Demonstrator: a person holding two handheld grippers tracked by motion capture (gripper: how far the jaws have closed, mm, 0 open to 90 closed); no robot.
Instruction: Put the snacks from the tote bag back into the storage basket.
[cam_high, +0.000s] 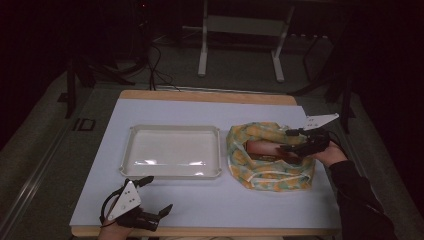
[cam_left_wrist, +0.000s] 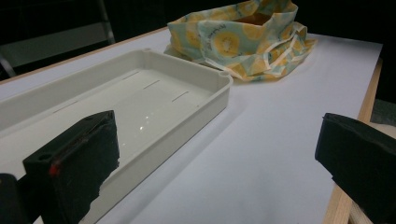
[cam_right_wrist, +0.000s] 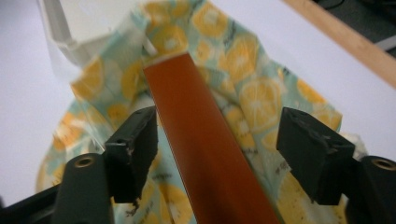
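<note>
A cloth bag (cam_high: 267, 172) printed with yellow citrus slices lies open on the right of the white table. Inside it lies a long red-brown box (cam_high: 262, 149). My right gripper (cam_high: 285, 140) reaches into the bag's mouth from the right. In the right gripper view the jaws of the right gripper (cam_right_wrist: 224, 144) stand on either side of the box (cam_right_wrist: 196, 121) with a gap on the right side, over the bag (cam_right_wrist: 252, 98). My left gripper (cam_high: 160, 192) rests open and with nothing in it near the table's front left edge, just in front of the tray.
A shallow white tray (cam_high: 172, 129) with nothing in it sits left of the bag; its wall (cam_left_wrist: 205, 100) is just ahead of the left gripper (cam_left_wrist: 219, 158). The bag (cam_left_wrist: 243, 37) lies beyond it. A metal stand's legs (cam_high: 202, 60) rise behind the table.
</note>
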